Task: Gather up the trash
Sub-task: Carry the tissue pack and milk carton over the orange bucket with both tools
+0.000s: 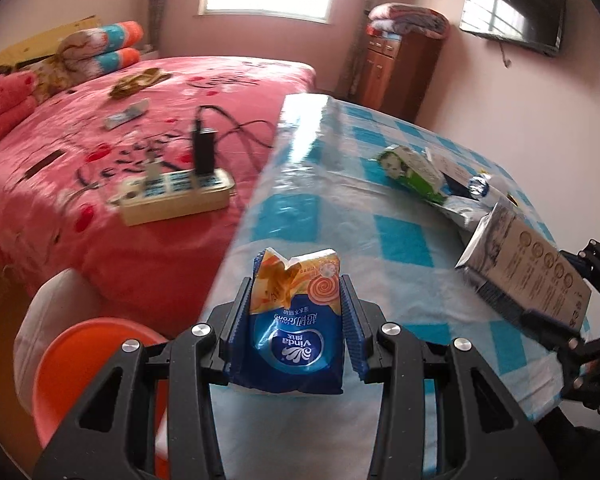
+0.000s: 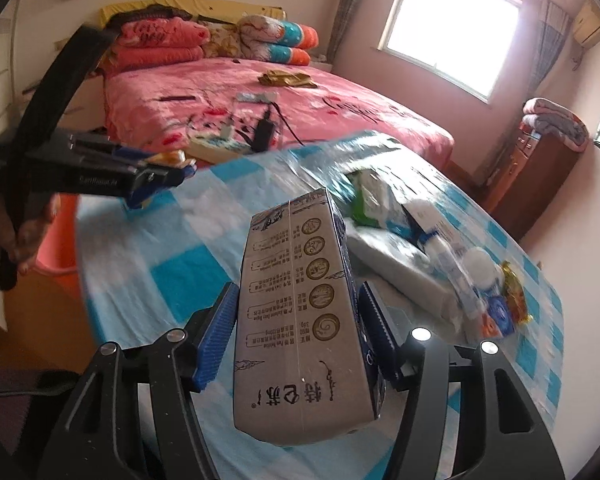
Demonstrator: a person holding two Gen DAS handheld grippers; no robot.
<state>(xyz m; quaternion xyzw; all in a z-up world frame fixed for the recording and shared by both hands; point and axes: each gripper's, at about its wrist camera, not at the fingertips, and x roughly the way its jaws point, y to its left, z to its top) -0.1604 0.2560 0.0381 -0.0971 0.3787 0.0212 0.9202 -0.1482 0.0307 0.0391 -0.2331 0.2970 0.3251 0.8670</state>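
Observation:
A blue Vinda tissue packet (image 1: 296,340) with a torn orange top sits upright between the blue pads of my left gripper (image 1: 296,284), which is shut on it above the near left edge of the blue-checked table (image 1: 340,208). My right gripper (image 2: 298,292) is shut on a grey milk carton (image 2: 300,320), held lifted and tilted over the table. In the left wrist view the same carton (image 1: 528,264) shows at the right. In the right wrist view the left gripper (image 2: 168,172) hangs at the table's left edge, held by a hand (image 2: 24,240).
An orange bin (image 1: 96,360) stands on the floor left of the table, below the left gripper. More trash lies at the table's far right: a green-white wrapper (image 2: 364,200), a white pack (image 2: 400,268), a gold wrapper (image 2: 512,288). A pink bed (image 1: 100,152) with a power strip (image 1: 176,196) lies beyond.

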